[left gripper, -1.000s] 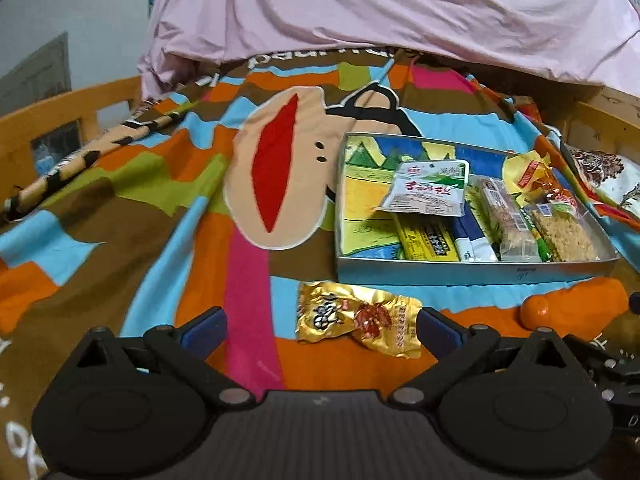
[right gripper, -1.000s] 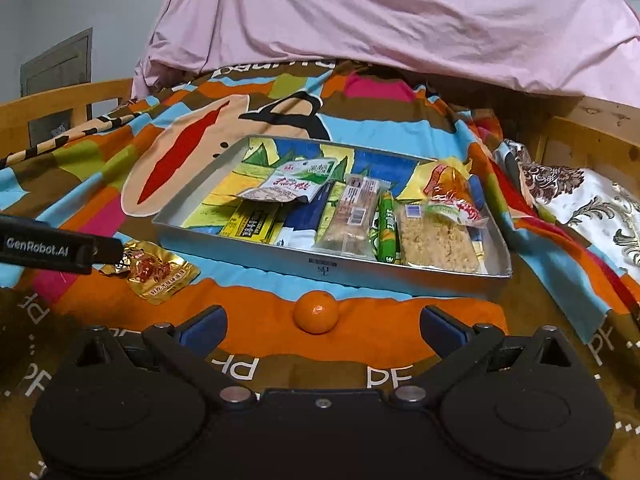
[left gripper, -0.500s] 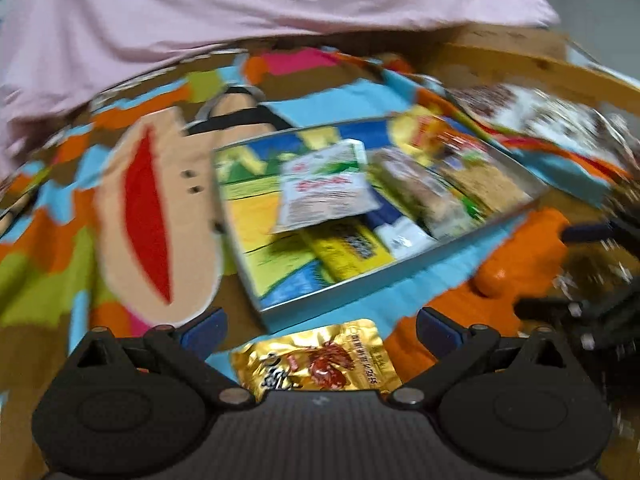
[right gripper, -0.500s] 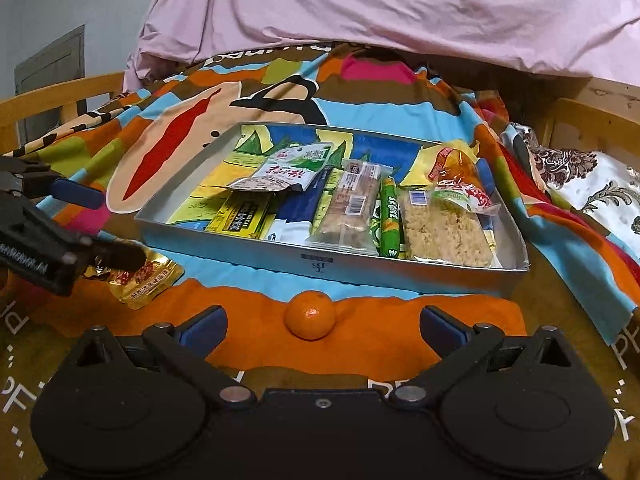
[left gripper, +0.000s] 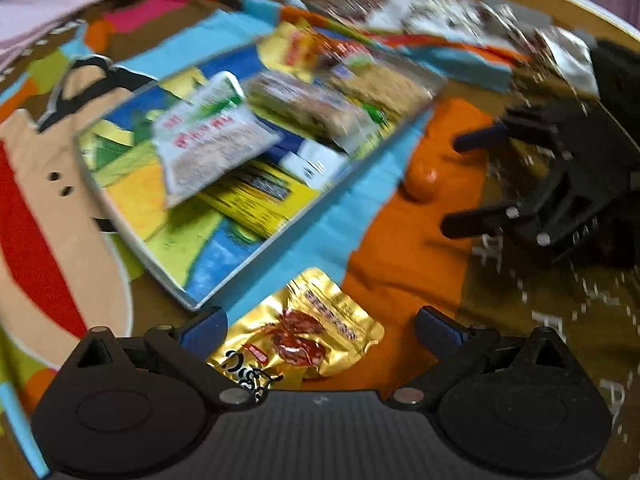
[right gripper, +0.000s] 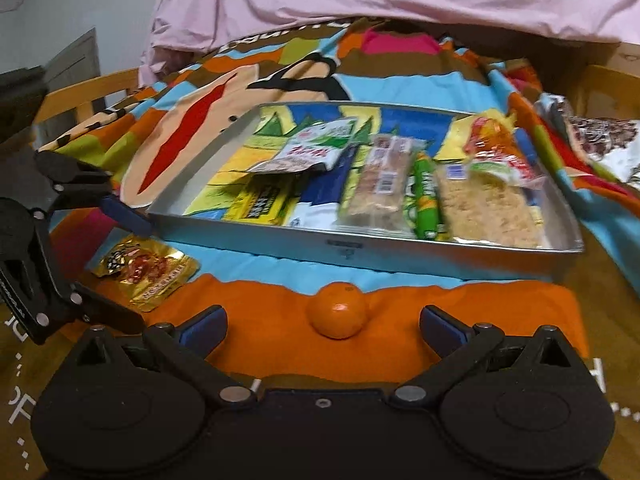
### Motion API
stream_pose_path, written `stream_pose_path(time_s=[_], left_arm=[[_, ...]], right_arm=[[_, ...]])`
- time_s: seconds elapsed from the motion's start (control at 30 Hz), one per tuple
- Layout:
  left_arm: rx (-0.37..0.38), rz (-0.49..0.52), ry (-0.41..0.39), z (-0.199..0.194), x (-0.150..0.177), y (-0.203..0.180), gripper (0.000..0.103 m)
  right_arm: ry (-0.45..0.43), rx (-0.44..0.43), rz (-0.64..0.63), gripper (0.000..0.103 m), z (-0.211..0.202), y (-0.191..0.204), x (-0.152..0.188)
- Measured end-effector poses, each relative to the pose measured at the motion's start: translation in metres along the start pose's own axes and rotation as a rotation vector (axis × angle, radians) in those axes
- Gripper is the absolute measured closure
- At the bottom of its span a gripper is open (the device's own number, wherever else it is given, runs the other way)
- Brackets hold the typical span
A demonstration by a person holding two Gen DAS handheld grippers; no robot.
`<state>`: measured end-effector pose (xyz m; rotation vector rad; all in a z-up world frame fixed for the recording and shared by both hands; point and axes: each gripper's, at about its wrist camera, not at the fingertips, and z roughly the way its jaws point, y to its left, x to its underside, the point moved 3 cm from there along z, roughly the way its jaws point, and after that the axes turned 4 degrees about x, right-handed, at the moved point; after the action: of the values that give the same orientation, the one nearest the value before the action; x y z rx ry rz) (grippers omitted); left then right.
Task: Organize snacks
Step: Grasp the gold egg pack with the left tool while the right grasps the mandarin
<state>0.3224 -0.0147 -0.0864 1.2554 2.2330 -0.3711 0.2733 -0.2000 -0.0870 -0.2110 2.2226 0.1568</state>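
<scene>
Patchwork blanket [right gripper: 400, 80]: multicoloured, covers the whole work surface; bare orange band along the tray's near wall. Metal tray [right gripper: 360, 246]: shallow, rectangular, at 12 o'clock from the right gripper; snack packs fill its right half, floor at 10 o'clock bare. Left gripper [left gripper: 320, 322]: jaws spread wide, empty, straddling the gold snack packet [left gripper: 300, 336], just outside the tray's near corner. Right gripper [right gripper: 322, 322]: jaws spread wide, empty, flanking the orange [right gripper: 337, 310] without touching.
</scene>
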Motion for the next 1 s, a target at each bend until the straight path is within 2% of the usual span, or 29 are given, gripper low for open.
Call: stream_pose_path(time_s=[0.13,0.2,0.4,0.47,0.53,0.67,0.77,0.9,1.0], left_arm=[[0.037,0.045,0.051,0.008,0.000,0.003,0.001],[0.071,0.031,0.078,0.012,-0.001,0.008,0.001],[0.108,-0.051,0.108,0.011,0.001,0.013,0.001],[0.097,-0.105,0.130,0.010,0.002,0.013,0.001],[0.075,-0.172,0.145,0.008,0.002,0.010,0.001],[0.021,-0.259,0.168,0.002,0.005,-0.003,0.001],[0.009,-0.298,0.133,-0.006,0.009,-0.017,0.001],[-0.011,-0.285,0.109,-0.018,0.022,-0.035,0.001],[-0.038,-0.325,0.049,-0.032,0.030,-0.042,0.001]], right_arm=[[0.009,-0.029,-0.012,0.001,0.009,0.004,-0.001],[0.008,-0.044,-0.001,0.007,0.012,0.003,-0.002],[0.010,-0.065,0.038,0.034,0.013,-0.001,-0.002],[0.011,-0.063,0.036,0.047,0.013,-0.001,-0.002],[0.017,-0.075,0.037,0.053,0.013,0.001,-0.002],[0.020,-0.092,0.023,0.058,0.010,0.007,0.000],[0.023,-0.117,0.002,0.058,0.007,0.014,0.001],[0.038,-0.169,-0.033,0.058,0.002,0.023,0.004],[0.038,-0.181,-0.075,0.058,-0.002,0.032,0.006]])
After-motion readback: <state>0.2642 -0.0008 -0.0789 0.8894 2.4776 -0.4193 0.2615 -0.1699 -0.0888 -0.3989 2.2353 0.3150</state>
